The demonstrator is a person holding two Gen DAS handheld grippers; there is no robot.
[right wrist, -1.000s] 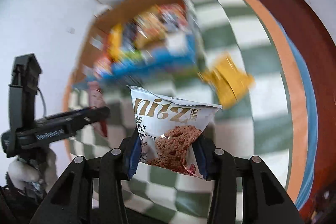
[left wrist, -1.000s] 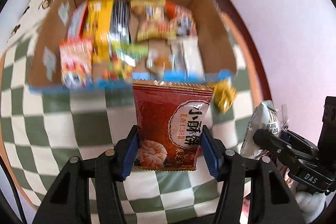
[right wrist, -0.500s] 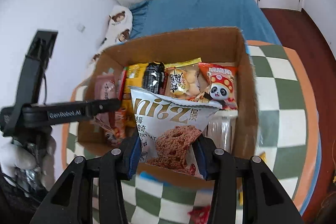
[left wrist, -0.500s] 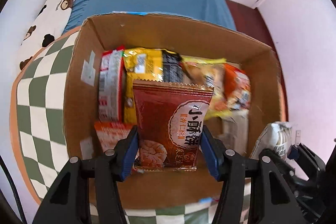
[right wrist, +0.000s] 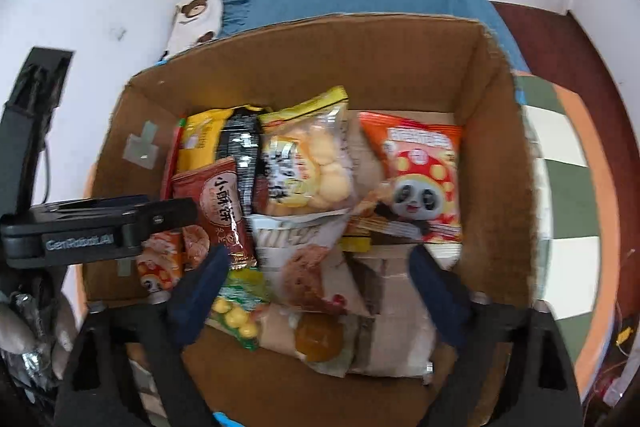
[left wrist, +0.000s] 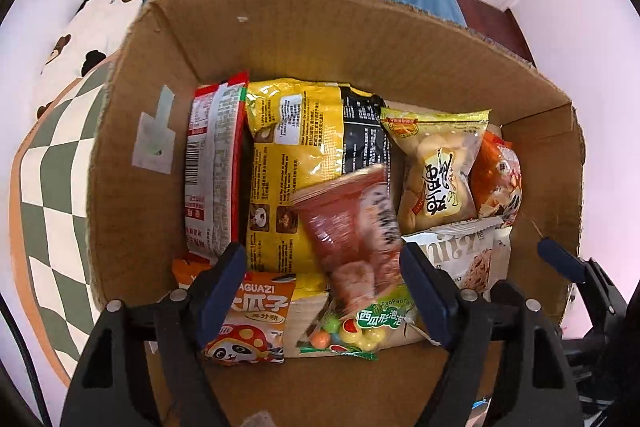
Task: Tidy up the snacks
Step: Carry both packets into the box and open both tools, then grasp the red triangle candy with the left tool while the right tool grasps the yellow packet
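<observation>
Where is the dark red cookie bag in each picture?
Left wrist view: the dark red cookie bag shows blurred, mid-box, between the open left gripper fingers.
Right wrist view: the dark red cookie bag lies left of centre, beside the white biscuit bag.
Shared landmark: the cardboard box.

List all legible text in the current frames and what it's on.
"GenRobot.AI": left gripper, on its side.
"AGUAZI": sunflower seed packet.
"PaoPaoTang": watermelon gum bag.
"nitz": white cookie bag, partly hidden.
"小酥饼": red biscuit packet.
Red-and-white packet: too small.
</observation>
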